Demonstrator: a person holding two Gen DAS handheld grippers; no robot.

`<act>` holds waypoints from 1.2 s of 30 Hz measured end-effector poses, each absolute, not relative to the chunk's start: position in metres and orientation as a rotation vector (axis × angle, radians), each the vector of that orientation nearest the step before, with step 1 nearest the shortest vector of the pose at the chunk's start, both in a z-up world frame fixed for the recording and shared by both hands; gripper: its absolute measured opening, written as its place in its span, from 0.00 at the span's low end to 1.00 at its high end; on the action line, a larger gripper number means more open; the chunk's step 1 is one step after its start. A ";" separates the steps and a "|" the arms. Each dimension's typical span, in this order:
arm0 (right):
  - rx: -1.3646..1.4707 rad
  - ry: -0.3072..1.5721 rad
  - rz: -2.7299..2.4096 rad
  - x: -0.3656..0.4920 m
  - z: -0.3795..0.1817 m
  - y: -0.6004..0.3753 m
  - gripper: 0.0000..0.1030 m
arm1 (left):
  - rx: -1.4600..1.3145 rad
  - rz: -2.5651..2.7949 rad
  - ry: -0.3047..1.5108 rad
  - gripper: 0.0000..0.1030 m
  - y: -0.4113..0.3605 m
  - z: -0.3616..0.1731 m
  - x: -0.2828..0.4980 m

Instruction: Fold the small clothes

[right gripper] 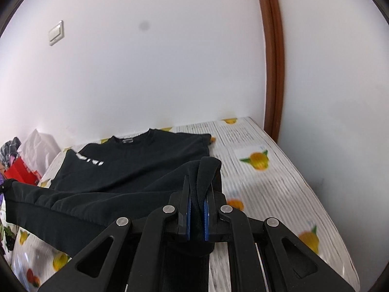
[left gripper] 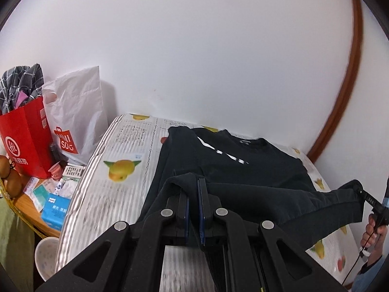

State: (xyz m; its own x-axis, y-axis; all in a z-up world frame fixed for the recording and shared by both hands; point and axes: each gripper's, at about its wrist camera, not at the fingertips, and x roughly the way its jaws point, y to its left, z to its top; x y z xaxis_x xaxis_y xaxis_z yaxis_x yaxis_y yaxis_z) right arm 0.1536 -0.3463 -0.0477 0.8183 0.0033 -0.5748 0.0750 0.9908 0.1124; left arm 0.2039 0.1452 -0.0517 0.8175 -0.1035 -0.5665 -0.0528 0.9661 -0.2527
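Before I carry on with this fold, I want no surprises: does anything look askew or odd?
Nothing stands out. The black sweatshirt lies flat on the fruit-print table cover, collar toward the wall. Its near hem is lifted evenly, pinched by the left gripper and the right gripper. The side table is cluttered, but nothing has spilled.

Both wrist views look down, close, sharing the black shirt (left gripper: 243, 168).
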 end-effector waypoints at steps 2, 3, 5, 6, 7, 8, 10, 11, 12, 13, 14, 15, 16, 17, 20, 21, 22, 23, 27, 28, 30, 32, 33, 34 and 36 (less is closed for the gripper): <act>0.135 0.620 -0.039 0.177 -0.050 -0.343 0.07 | -0.276 -0.012 0.621 0.06 0.148 -0.054 0.222; 0.138 0.622 -0.038 0.183 -0.052 -0.342 0.07 | -0.276 -0.003 0.626 0.06 0.148 -0.056 0.230; 0.144 0.635 -0.038 0.202 -0.058 -0.340 0.07 | -0.275 0.015 0.644 0.06 0.148 -0.062 0.247; 0.145 0.642 -0.039 0.209 -0.061 -0.339 0.07 | -0.272 0.021 0.652 0.06 0.148 -0.064 0.254; 0.147 0.651 -0.039 0.219 -0.066 -0.337 0.07 | -0.264 0.035 0.664 0.06 0.148 -0.070 0.265; 0.149 0.658 -0.038 0.225 -0.070 -0.337 0.07 | -0.257 0.046 0.672 0.06 0.147 -0.074 0.271; 0.150 0.669 -0.040 0.237 -0.079 -0.335 0.07 | -0.245 0.066 0.694 0.06 0.146 -0.084 0.286; 0.147 0.677 -0.044 0.246 -0.085 -0.334 0.07 | -0.235 0.072 0.705 0.06 0.146 -0.089 0.293; 0.144 0.686 -0.046 0.252 -0.090 -0.333 0.07 | -0.226 0.079 0.717 0.06 0.145 -0.094 0.300; 0.141 0.701 -0.048 0.259 -0.096 -0.333 0.07 | -0.216 0.089 0.737 0.06 0.145 -0.102 0.308; 0.139 0.717 -0.048 0.266 -0.103 -0.333 0.07 | -0.213 0.091 0.747 0.06 0.145 -0.107 0.313; 0.133 0.729 -0.051 0.272 -0.108 -0.332 0.07 | -0.210 0.090 0.752 0.06 0.145 -0.110 0.315; 0.117 0.742 -0.058 0.280 -0.115 -0.331 0.07 | -0.206 0.092 0.760 0.06 0.146 -0.116 0.319; 0.110 0.749 -0.062 0.285 -0.119 -0.331 0.07 | -0.205 0.093 0.768 0.06 0.147 -0.120 0.322; 0.108 0.772 -0.070 0.298 -0.134 -0.331 0.07 | -0.205 0.091 0.789 0.06 0.149 -0.130 0.327; 0.107 0.779 -0.070 0.301 -0.137 -0.331 0.07 | -0.202 0.090 0.793 0.06 0.149 -0.132 0.329; 0.103 0.784 -0.072 0.304 -0.140 -0.330 0.07 | -0.194 0.089 0.797 0.07 0.149 -0.134 0.331; 0.096 0.789 -0.074 0.307 -0.143 -0.329 0.07 | -0.182 0.090 0.800 0.07 0.148 -0.136 0.331; 0.057 0.828 -0.095 0.315 -0.153 -0.324 0.08 | -0.172 0.090 0.811 0.09 0.146 -0.141 0.335; 0.051 0.832 -0.098 0.315 -0.153 -0.324 0.09 | -0.171 0.087 0.812 0.09 0.146 -0.142 0.335; 0.061 0.854 -0.084 0.314 -0.151 -0.328 0.15 | -0.171 0.081 0.812 0.09 0.145 -0.140 0.334; 0.087 0.858 -0.070 0.306 -0.144 -0.333 0.22 | -0.167 0.072 0.826 0.13 0.144 -0.138 0.331; 0.090 0.854 -0.073 0.301 -0.140 -0.335 0.33 | -0.166 0.065 0.834 0.17 0.144 -0.138 0.330; 0.084 0.842 -0.077 0.293 -0.135 -0.338 0.38 | -0.166 0.057 0.837 0.20 0.143 -0.137 0.328; 0.081 0.803 -0.061 0.273 -0.122 -0.346 0.42 | -0.171 0.034 0.828 0.25 0.142 -0.133 0.319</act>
State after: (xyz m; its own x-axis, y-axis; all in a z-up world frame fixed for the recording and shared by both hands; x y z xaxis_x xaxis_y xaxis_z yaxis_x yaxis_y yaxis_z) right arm 0.2725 -0.3455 -0.1221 0.6934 -0.0239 -0.7202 0.0856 0.9951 0.0493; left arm 0.3189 0.1425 -0.1331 0.6766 -0.0369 -0.7354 -0.0962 0.9858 -0.1380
